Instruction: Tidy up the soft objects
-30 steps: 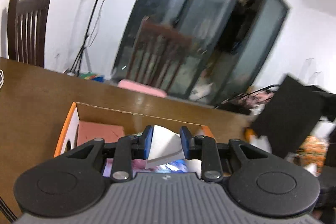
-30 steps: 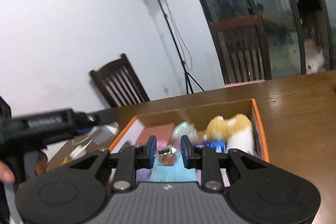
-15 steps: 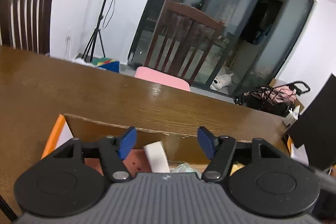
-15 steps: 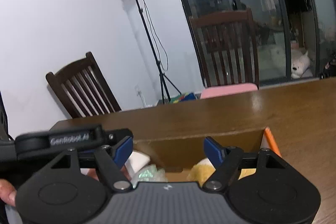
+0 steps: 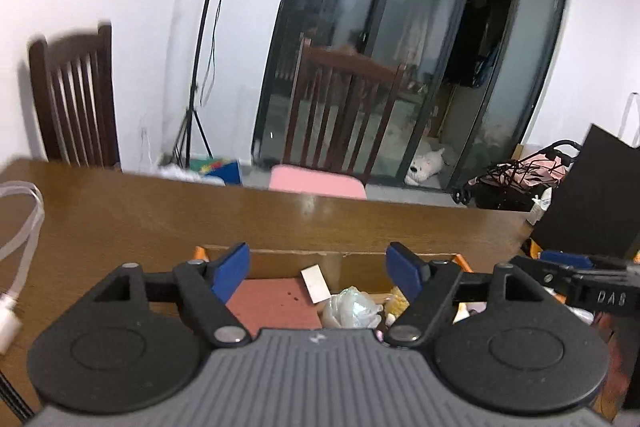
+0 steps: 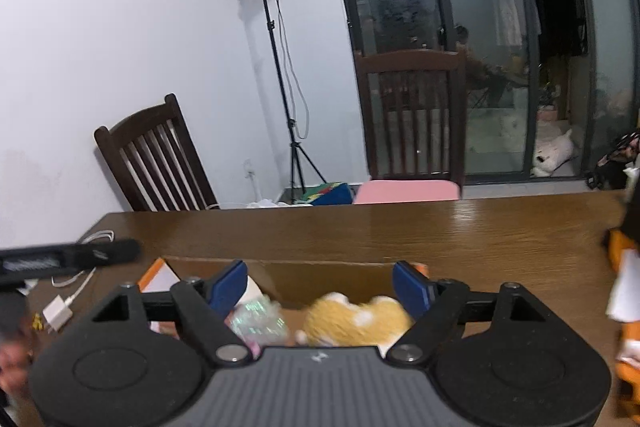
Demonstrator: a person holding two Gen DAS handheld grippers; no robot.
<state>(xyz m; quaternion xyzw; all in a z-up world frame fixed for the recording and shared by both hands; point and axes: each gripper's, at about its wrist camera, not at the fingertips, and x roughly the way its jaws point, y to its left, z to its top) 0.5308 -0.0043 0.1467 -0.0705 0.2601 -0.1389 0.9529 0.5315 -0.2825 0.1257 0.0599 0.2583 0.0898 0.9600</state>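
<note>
Blue-padded left gripper [image 5: 318, 265] and right gripper [image 6: 320, 285] hover level, jaws spread empty, over the cardboard box [image 5: 280, 261], seemingly mid-bench [image 5: 120, 211].

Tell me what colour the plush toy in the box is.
The plush toy is yellow-orange with white patches, clearest in the right wrist view.

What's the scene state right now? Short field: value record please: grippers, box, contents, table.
left gripper: open, nothing between the fingers, above the box
right gripper: open, nothing held, above the same box
box: cardboard with orange edges, open top, on the wooden table
box contents: yellow plush toy, crinkled clear plastic bag, white card, reddish-brown liner
table, off to the side: white cable with plug
background: two dark wooden chairs, light stand
</note>
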